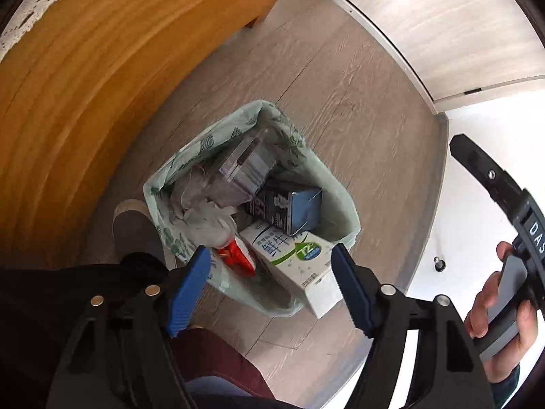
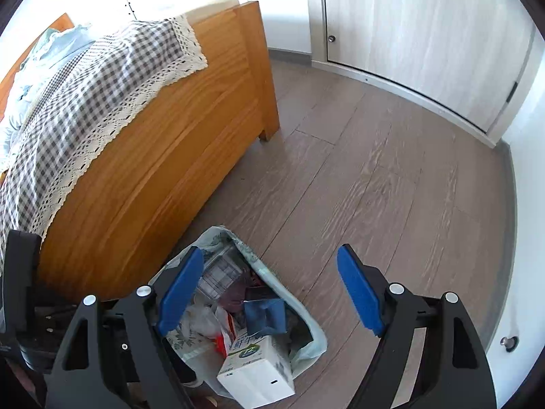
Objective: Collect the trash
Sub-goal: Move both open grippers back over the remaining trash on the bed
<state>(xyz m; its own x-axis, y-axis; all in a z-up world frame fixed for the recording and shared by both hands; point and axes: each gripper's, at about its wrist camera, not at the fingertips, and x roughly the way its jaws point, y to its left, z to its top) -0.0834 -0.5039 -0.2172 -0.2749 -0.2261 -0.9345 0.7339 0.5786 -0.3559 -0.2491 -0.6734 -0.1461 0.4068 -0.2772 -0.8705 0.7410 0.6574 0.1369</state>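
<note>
A trash bin lined with a pale green printed bag (image 1: 299,146) stands on the wood floor, full of trash. A white and green milk carton (image 1: 293,259) lies on top at its near side, beside a dark blue carton (image 1: 293,209), crumpled tissue (image 1: 207,218), a red wrapper (image 1: 238,255) and a clear plastic box (image 1: 245,167). My left gripper (image 1: 270,289) is open and empty above the bin's near rim. My right gripper (image 2: 269,298) is open and empty above the same bin (image 2: 316,337), with the milk carton (image 2: 255,371) below it.
A wooden bed frame (image 2: 163,177) with a checked lace-edged cloth (image 2: 88,102) stands left of the bin. White cupboard doors (image 2: 425,44) and a wall bound the floor at the back and right. My shoe (image 1: 133,228) is left of the bin. A door stop (image 2: 507,342) is at the right.
</note>
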